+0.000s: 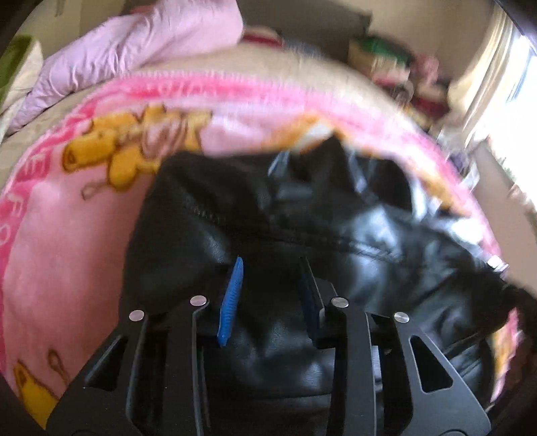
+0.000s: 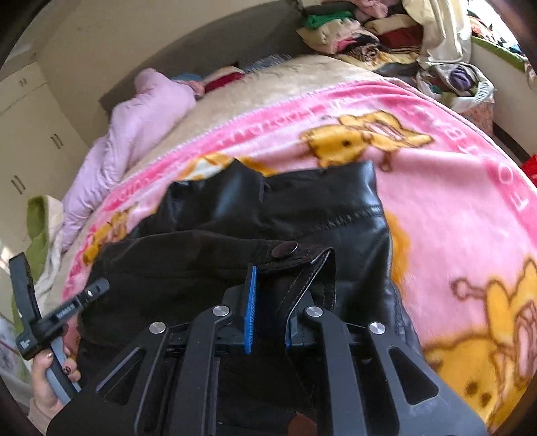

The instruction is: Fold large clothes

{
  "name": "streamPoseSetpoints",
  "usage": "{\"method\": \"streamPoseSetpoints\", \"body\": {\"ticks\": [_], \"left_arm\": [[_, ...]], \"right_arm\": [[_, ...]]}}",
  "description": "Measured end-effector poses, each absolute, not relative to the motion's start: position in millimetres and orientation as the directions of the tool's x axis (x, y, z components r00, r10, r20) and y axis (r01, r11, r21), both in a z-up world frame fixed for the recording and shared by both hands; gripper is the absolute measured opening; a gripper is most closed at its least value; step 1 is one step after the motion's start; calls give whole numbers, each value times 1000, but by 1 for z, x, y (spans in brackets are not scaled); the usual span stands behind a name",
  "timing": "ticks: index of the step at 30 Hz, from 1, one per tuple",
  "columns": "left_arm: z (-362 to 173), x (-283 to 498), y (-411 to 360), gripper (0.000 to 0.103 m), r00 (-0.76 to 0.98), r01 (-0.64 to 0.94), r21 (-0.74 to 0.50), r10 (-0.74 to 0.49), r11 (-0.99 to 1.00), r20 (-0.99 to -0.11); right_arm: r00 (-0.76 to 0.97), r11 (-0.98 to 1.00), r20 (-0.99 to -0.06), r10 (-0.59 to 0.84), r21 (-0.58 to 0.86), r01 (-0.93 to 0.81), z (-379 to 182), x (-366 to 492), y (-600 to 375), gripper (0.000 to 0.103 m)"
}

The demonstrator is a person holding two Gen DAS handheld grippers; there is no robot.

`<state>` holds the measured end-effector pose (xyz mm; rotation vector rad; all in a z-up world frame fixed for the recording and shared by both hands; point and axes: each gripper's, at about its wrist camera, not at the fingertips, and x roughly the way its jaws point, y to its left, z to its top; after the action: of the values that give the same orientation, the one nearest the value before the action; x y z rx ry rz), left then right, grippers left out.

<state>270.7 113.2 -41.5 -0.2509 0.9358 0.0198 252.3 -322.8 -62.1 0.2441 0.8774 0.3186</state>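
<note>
A black leather jacket [image 1: 285,218] lies bunched on a pink cartoon blanket [image 1: 67,234]; it also shows in the right wrist view [image 2: 302,208]. My left gripper [image 1: 272,265] hangs just over the jacket with its blue-padded jaws apart and nothing between them. My right gripper [image 2: 282,271] has a collar flap of the jacket, with a snap button [image 2: 284,250], lying between its jaws; whether they press on it I cannot tell. The left gripper's handle [image 2: 50,322] and the hand holding it show at the lower left of the right wrist view.
The blanket [image 2: 453,218] covers a beige bed [image 2: 285,80]. A lilac quilt [image 1: 127,50] lies at the bed's far side, also in the right wrist view [image 2: 134,120]. Piled clothes [image 2: 386,30] stand beyond the bed. A bright window [image 1: 510,84] is at the right.
</note>
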Motion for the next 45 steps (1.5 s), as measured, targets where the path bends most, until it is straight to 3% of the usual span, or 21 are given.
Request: {"method": "streamPoseSetpoints", "body": {"ticks": [3,5,7,14,18,20,23,28,32,39,45], "left_arm": [[-49,271,108,24,589,-112,-157,-62,981,-806],[-51,269,107,24,595,-110,-146,-52,983,-802],[-52,268,106,24,597,-110,-136,-44,985,-801],[-49,268,106,24,596,-106,-138,-48,985,-802],[-48,267,106,24,595,-106,-140,-50,984,-802],[-48,268,105,24,597,-105,-132,-43,986,-801],[-47,268,103,24,596,-98,-119,-37,988,-802],[-46,268,101,24,599,-94,-107,-30,990,-800],[-36,261,99,24,621,-92,-83,-8,992,-784],[-18,250,100,24,629,-110,-146,-45,983,-776],[-15,232,75,36,608,-38,-127,-77,991,-790]], "right_arm": [[616,937,-714,333,324,-131,-53,245,-330,32],[668,949,-687,286,298,-100,-41,237,-338,35],[719,959,-650,247,272,-84,-29,228,-341,44],[718,953,-629,298,159,-256,-20,226,-290,50],[673,944,-686,277,63,-325,-41,242,-256,64],[626,952,-752,207,9,-305,-63,256,-248,64],[534,958,-824,191,38,-283,-98,273,-249,65],[581,950,-800,150,-46,-308,-107,269,-238,68],[600,945,-766,231,30,-326,-83,256,-253,68],[627,928,-700,343,147,-343,-48,222,-274,69],[574,905,-716,397,200,-375,-51,200,-271,69]]}}
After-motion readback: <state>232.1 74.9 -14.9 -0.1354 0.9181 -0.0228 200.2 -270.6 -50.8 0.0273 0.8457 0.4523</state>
